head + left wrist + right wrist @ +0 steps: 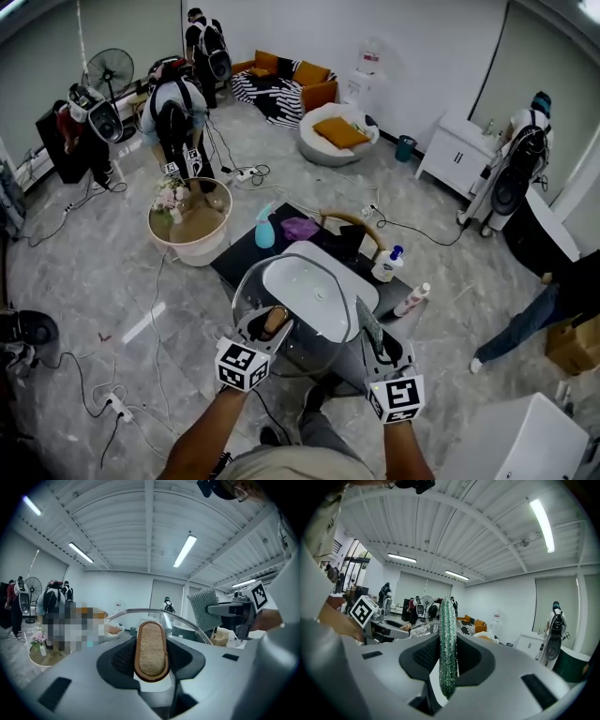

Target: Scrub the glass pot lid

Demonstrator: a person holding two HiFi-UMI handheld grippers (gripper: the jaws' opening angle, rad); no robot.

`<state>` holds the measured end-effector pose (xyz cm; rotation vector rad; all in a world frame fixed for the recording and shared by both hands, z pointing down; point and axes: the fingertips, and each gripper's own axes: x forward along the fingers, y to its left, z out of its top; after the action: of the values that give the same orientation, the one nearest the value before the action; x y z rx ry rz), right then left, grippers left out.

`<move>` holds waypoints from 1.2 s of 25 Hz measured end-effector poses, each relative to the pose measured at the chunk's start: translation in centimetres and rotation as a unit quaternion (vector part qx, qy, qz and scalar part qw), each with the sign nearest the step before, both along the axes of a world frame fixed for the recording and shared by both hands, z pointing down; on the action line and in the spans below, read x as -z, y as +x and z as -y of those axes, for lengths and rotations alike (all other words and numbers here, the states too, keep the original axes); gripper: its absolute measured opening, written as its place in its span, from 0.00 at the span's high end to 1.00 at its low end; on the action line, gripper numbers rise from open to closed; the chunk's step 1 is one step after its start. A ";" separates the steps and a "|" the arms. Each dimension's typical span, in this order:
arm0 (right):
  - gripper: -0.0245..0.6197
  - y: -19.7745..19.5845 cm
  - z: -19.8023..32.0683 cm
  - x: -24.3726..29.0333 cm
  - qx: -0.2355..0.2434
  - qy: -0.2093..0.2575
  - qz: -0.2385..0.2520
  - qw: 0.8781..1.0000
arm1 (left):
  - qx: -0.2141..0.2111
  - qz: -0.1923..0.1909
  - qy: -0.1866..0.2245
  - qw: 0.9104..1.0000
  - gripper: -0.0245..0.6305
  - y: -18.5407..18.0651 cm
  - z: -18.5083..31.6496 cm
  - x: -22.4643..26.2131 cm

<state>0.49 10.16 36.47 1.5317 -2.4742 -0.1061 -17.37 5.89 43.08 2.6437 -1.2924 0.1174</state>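
The glass pot lid (305, 349) is held up on edge over a white basin (328, 281). My left gripper (269, 327) is shut on the lid's oval wooden handle (274, 321). In the left gripper view the handle (151, 644) fills the gap of the left gripper (151, 662), and the lid's metal rim (140, 611) arcs behind it. My right gripper (378, 341) is shut on a green scrub pad (368, 324), just right of the lid. In the right gripper view the pad (447, 630) stands edge-on in the right gripper (448, 659).
The basin sits on a black table (239, 258) with a blue spray bottle (265, 230), a purple cloth (300, 227), a white bottle (388, 265) and a lying bottle (412, 300). A round tub with flowers (190, 223) stands to the left. Cables and several people are around.
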 end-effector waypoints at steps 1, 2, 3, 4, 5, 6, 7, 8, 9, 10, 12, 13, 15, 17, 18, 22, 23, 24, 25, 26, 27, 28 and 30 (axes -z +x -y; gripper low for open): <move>0.83 0.0 0.9 -0.2 0.005 -0.001 -0.001 1.000 | 0.001 0.004 -0.005 1.000 0.70 0.2 0.8 -0.5; 0.83 0.0 1.9 -0.5 0.010 -0.003 -0.001 1.000 | 0.003 0.010 -0.009 1.000 0.70 0.4 1.7 -1.0; 0.83 0.1 3.0 -0.8 0.013 -0.009 0.000 1.000 | 0.005 0.015 -0.013 1.000 0.70 0.7 2.6 -1.4; 0.83 0.4 4.1 -1.1 0.018 -0.015 0.003 1.000 | 0.009 0.021 -0.016 1.000 0.70 1.1 3.6 -1.8; 0.83 0.6 5.4 -1.4 0.025 -0.017 0.008 1.000 | 0.016 0.025 -0.017 0.999 0.70 1.5 4.6 -2.1; 0.83 0.9 6.7 -1.6 0.035 -0.014 0.014 0.999 | 0.023 0.028 -0.017 0.999 0.70 1.9 5.5 -2.4; 0.83 1.1 8.0 -2.0 0.045 -0.013 0.018 0.999 | 0.030 0.030 -0.018 0.999 0.70 2.3 6.5 -2.7; 0.83 1.3 9.2 -2.5 0.053 -0.018 0.020 0.998 | 0.035 0.033 -0.021 0.999 0.70 2.7 7.4 -3.1; 0.83 1.4 10.3 -3.0 0.060 -0.024 0.022 0.998 | 0.038 0.037 -0.026 0.998 0.70 3.1 8.3 -3.5; 0.83 1.6 11.3 -3.5 0.066 -0.025 0.022 0.997 | 0.039 0.043 -0.031 0.998 0.70 3.5 9.2 -3.9; 0.83 2.0 13.3 -4.3 0.076 -0.025 0.013 0.997 | 0.038 0.057 -0.039 0.997 0.70 4.5 10.7 -4.8; 0.83 2.1 14.1 -4.6 0.079 -0.030 0.005 0.996 | 0.038 0.063 -0.042 0.996 0.70 4.9 11.5 -5.2; 0.83 2.2 15.8 -5.6 0.088 -0.034 -0.032 0.995 | 0.039 0.074 -0.049 0.995 0.70 5.7 12.8 -6.2; 0.83 1.5 17.0 -7.1 0.108 -0.019 -0.103 0.989 | 0.038 0.081 -0.059 0.994 0.70 6.5 13.8 -7.5; 0.83 1.0 17.4 -8.2 0.121 -0.015 -0.145 0.982 | 0.037 0.085 -0.063 0.994 0.70 6.8 14.3 -8.1; 0.83 -0.7 17.8 -12.7 0.172 -0.027 -0.292 0.940 | 0.020 0.125 -0.068 0.990 0.70 8.4 15.7 -10.3; 0.83 -0.9 18.1 -13.6 0.181 -0.034 -0.310 0.933 | 0.010 0.138 -0.066 0.988 0.70 8.9 15.8 -10.9; 0.83 -1.2 18.6 -14.2 0.189 -0.041 -0.321 0.927 | -0.003 0.151 -0.063 0.986 0.70 9.4 15.7 -11.6; 0.83 -1.8 19.2 -14.7 0.198 -0.047 -0.328 0.922 | -0.019 0.165 -0.059 0.984 0.70 10.0 15.5 -12.2; 0.83 -2.6 20.0 -14.9 0.208 -0.050 -0.334 0.918 | -0.036 0.179 -0.055 0.982 0.70 10.7 15.1 -12.7; 0.83 -3.7 20.7 -15.1 0.223 -0.052 -0.341 0.912 | -0.054 0.192 -0.051 0.979 0.70 11.5 14.6 -13.0; 0.83 -5.0 21.4 -15.1 0.240 -0.053 -0.346 0.905 | -0.071 0.205 -0.047 0.975 0.70 12.3 14.2 -13.2; 0.83 -7.8 22.5 -15.0 0.275 -0.053 -0.348 0.894 | -0.098 0.219 -0.040 0.970 0.70 13.6 13.4 -13.4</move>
<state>-7.27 -12.37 51.49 0.5434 -2.1633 -0.5052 -3.80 -7.50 56.47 2.7611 -1.0967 0.8059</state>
